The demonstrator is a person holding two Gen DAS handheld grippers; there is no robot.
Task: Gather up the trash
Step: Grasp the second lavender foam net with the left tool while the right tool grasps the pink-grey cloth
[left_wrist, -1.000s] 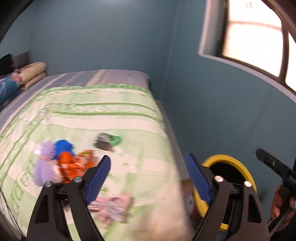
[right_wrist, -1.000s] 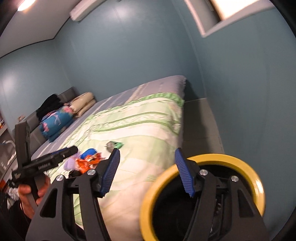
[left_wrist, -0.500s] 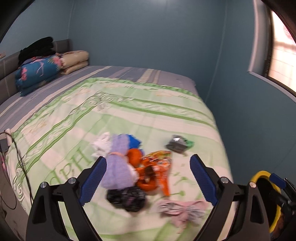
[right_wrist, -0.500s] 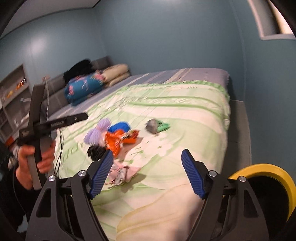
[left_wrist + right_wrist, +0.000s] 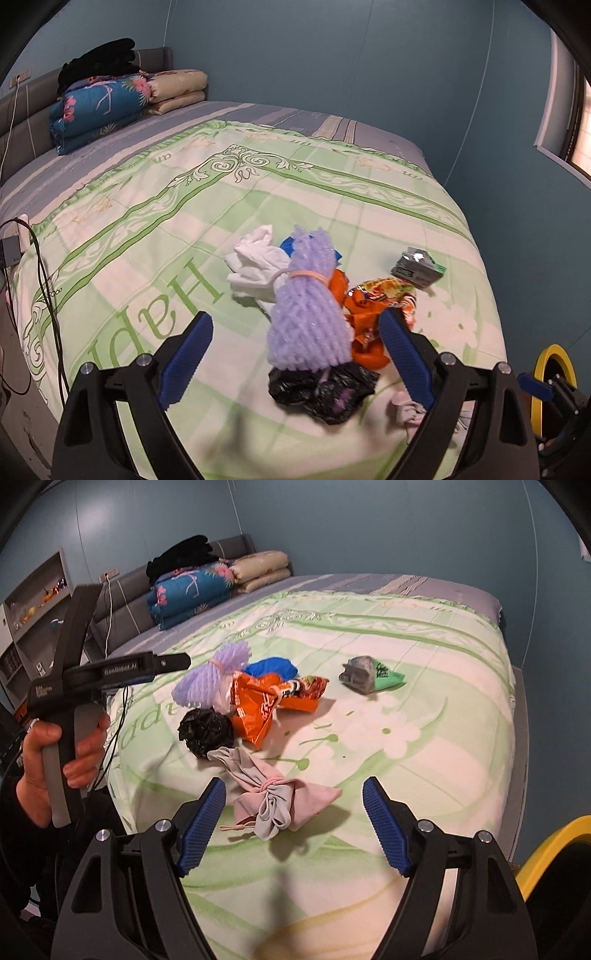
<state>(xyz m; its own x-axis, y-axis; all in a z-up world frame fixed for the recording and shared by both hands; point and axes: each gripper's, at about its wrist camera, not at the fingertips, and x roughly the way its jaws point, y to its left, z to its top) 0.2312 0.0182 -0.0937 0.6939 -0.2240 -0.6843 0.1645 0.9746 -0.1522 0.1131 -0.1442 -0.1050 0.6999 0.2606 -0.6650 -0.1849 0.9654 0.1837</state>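
A pile of trash lies on the green-and-white bedspread point(image 5: 155, 236). It holds a purple foam net point(image 5: 308, 325) point(image 5: 210, 679), a white crumpled bag point(image 5: 255, 262), a blue piece point(image 5: 271, 666), an orange snack wrapper point(image 5: 369, 306) point(image 5: 266, 701) and a black plastic bag point(image 5: 321, 391) point(image 5: 205, 731). A grey-green packet point(image 5: 417, 266) point(image 5: 369, 672) lies apart to the right. My left gripper point(image 5: 295, 321) hangs open above the foam net. My right gripper point(image 5: 294, 786) hangs open over a knotted pink-grey cloth bundle point(image 5: 273, 801). Neither holds anything.
A yellow-rimmed bin point(image 5: 554, 373) point(image 5: 554, 849) stands on the floor by the bed's right side. Folded blankets point(image 5: 99, 107) and black clothes point(image 5: 99, 64) lie at the headboard. A cable and charger point(image 5: 11, 247) hang at the bed's left edge. A hand point(image 5: 55, 746) grips the left tool.
Both views have swung away from the bin and wall toward the bed and dropped closer to the trash pile. The right jaws stand a little wider than a second ago.
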